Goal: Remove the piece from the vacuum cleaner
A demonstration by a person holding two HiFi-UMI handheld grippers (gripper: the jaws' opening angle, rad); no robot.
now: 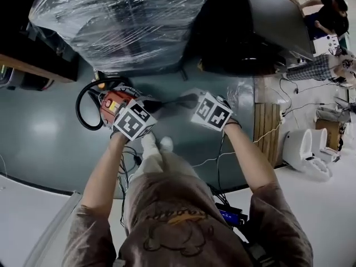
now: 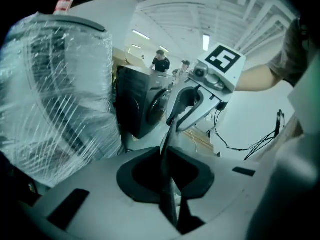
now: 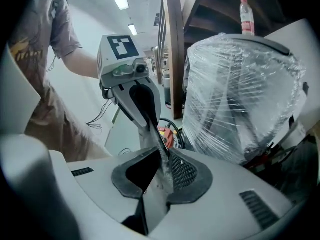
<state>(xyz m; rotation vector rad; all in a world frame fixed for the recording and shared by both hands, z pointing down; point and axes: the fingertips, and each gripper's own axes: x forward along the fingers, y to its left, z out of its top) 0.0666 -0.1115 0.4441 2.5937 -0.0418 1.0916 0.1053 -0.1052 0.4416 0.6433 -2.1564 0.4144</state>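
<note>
Grey and thin, the piece (image 2: 167, 140) looks light and bendy, and the left gripper (image 2: 167, 181) and the right gripper (image 3: 161, 171) each pinch one end of it.

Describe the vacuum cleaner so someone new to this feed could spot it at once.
Start at the big plastic-wrapped bulk at the top of the head view; on the grey floor just below it sits the vacuum cleaner. It is the only red-orange thing there, ringed by a black hose loop.
</note>
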